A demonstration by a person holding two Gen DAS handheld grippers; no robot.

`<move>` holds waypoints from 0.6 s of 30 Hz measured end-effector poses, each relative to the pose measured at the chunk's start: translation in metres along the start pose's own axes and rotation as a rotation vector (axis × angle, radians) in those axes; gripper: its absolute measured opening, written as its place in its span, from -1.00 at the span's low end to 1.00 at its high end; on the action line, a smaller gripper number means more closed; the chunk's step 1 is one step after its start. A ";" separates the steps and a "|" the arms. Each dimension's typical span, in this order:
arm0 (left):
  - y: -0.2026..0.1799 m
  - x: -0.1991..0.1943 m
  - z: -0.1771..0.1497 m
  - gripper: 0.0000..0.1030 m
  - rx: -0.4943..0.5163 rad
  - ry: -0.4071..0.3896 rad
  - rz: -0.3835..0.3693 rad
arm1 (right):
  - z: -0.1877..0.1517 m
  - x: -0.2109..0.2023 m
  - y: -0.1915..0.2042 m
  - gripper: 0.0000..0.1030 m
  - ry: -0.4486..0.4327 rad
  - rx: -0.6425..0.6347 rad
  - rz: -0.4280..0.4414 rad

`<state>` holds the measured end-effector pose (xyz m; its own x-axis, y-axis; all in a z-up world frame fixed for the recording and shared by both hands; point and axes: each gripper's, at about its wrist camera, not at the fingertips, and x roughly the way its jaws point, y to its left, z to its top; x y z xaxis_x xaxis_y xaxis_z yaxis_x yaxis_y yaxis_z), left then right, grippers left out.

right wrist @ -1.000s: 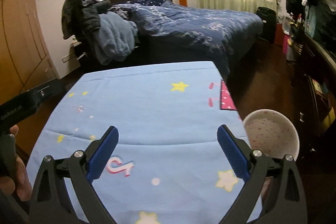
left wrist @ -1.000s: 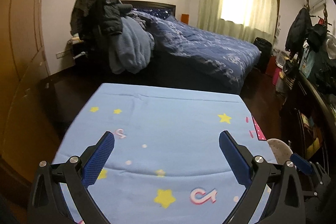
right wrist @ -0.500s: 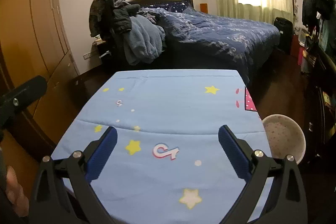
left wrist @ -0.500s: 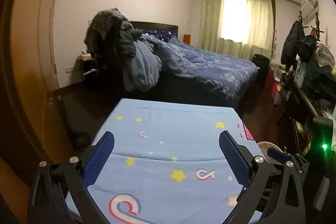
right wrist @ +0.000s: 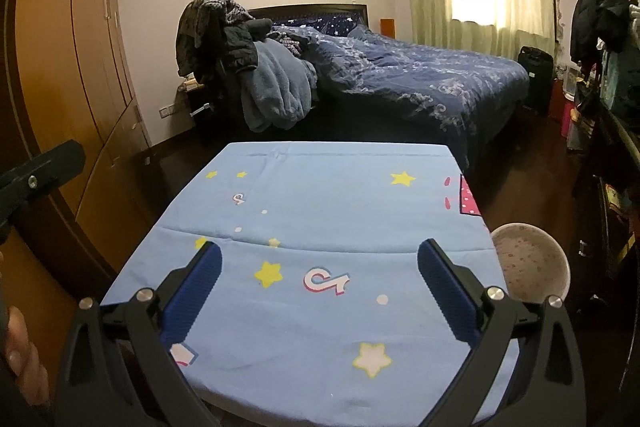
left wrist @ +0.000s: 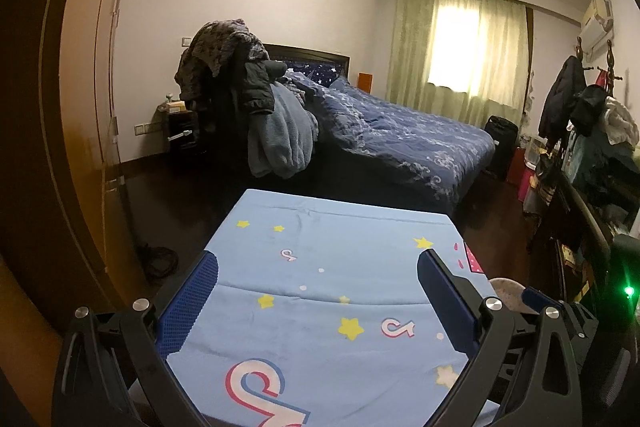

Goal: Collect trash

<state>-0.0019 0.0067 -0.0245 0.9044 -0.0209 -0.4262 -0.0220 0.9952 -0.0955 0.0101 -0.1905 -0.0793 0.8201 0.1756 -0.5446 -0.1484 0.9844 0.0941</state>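
Both grippers hover over the blue starry cloth (right wrist: 320, 195) — left gripper (left wrist: 318, 281) jaws apart, right gripper (right wrist: 319, 269) jaws apart, both empty — speckled white bin (right wrist: 530, 267) just beside the table's right edge.

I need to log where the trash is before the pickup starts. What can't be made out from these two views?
- Round speckled bin: right wrist view shows only its rim and pale inside; whether it holds trash is unreadable. In the left wrist view the gripper frame covers most of it.
- Blue star cloth: its near edge is cut off behind both open grippers.
- Nightstand top: items too small.
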 end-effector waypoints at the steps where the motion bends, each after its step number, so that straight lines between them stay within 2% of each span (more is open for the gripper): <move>1: 0.001 -0.001 0.000 0.93 -0.005 -0.002 0.002 | 0.000 -0.002 0.000 0.92 -0.002 0.000 -0.002; 8: 0.006 -0.004 0.002 0.93 -0.015 -0.006 0.010 | 0.001 -0.012 -0.004 0.92 -0.008 0.011 -0.021; 18: 0.003 -0.014 0.003 0.93 -0.013 -0.027 0.007 | 0.006 -0.063 -0.007 0.93 -0.169 -0.003 -0.108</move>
<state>-0.0138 0.0106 -0.0159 0.9155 -0.0112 -0.4022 -0.0339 0.9939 -0.1048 -0.0370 -0.2080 -0.0403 0.9123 0.0674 -0.4038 -0.0560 0.9976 0.0402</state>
